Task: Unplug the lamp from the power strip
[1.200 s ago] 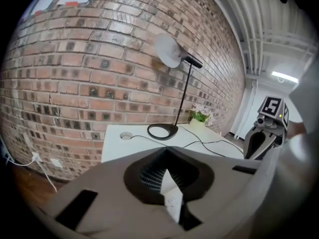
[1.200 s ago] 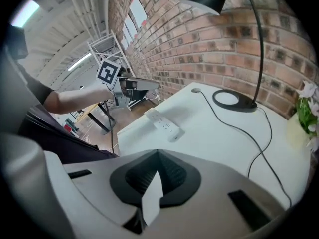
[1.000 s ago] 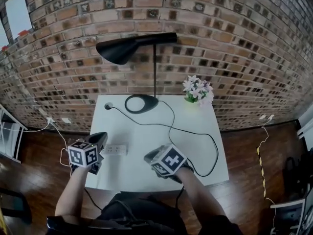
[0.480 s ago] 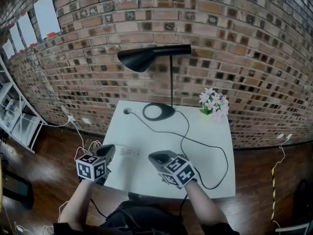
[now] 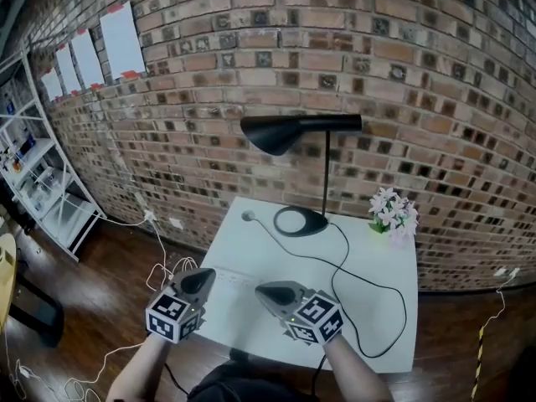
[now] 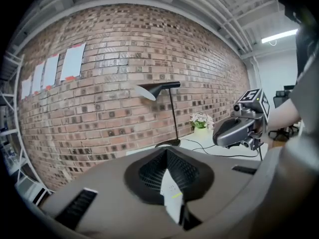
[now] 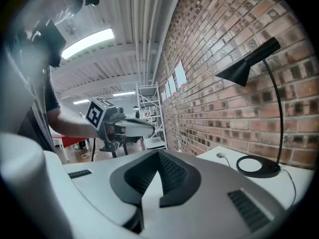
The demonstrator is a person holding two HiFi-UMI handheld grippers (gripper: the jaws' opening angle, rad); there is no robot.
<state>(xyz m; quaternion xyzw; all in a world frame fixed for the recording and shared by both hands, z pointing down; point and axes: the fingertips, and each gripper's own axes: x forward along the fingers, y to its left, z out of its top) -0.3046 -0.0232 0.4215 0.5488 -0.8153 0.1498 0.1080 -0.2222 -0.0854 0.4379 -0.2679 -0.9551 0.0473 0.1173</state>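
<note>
At the near edge of the table [image 5: 268, 254], my left gripper [image 5: 201, 277] and right gripper [image 5: 268, 291] hover, both pinched closed on nothing. The power strip [image 5: 229, 275] peeks between their tips, at the table's 9 o'clock. The lamp [image 5: 300, 222] stands at 12. Descending closed could shove the strip off the edge. Since a second ago, both grippers have lifted and levelled.

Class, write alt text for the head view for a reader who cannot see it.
The left gripper and right gripper, both shut, hover over the near edge of a white table. A black lamp stands at its far side by a brick wall, cord looping across the table, flowers nearby.
</note>
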